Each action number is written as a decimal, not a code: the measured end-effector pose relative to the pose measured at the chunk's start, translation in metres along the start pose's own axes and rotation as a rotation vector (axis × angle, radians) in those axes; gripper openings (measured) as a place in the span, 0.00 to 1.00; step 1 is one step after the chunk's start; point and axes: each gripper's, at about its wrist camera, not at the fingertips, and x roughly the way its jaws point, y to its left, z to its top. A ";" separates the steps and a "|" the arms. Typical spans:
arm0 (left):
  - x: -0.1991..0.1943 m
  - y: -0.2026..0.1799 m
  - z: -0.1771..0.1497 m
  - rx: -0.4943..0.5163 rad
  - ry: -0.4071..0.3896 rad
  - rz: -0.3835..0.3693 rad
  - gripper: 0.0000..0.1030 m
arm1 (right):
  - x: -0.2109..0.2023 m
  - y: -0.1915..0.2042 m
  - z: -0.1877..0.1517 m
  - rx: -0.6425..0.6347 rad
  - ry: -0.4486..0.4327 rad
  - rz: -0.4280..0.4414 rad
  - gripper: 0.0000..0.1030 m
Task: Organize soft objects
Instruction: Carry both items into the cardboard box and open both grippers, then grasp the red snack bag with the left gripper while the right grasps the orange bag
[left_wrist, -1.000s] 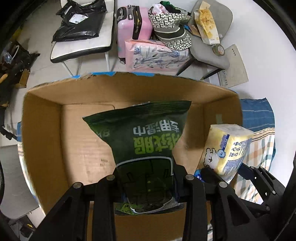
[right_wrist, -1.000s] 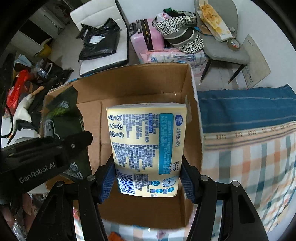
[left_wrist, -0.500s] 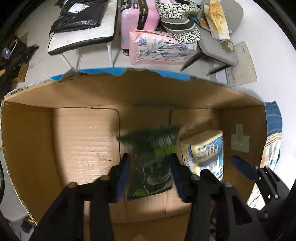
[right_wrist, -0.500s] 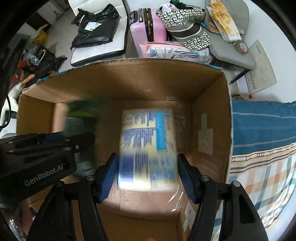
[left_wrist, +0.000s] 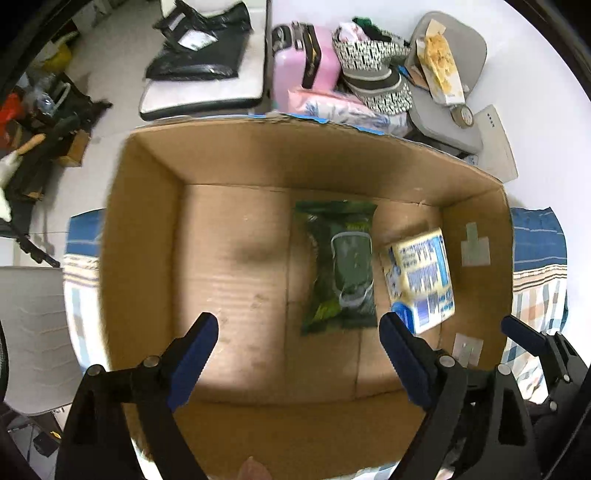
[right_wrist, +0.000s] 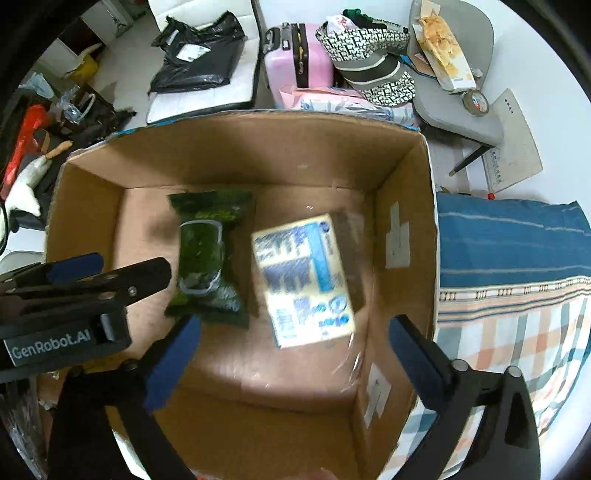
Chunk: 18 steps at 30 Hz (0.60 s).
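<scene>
So the green snack bag (left_wrist: 341, 266) and the yellow tissue pack (left_wrist: 421, 280) lie flat side by side on the floor of the cardboard box (left_wrist: 144, 236). Left gripper (left_wrist: 295, 354) and right gripper (right_wrist: 295, 354) both hover above, spread wide, holding nothing.

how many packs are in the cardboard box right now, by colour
dark green pack: 1
yellow and blue pack: 1
total in the cardboard box: 2
</scene>
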 end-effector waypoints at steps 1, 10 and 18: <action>-0.004 0.001 -0.006 -0.004 -0.012 0.003 0.87 | -0.003 0.000 -0.005 0.007 -0.002 -0.002 1.00; -0.050 0.002 -0.058 -0.001 -0.119 0.041 0.87 | -0.047 0.010 -0.064 0.019 -0.065 -0.046 1.00; -0.103 -0.007 -0.107 0.031 -0.242 0.067 0.87 | -0.099 0.016 -0.110 0.030 -0.162 -0.048 1.00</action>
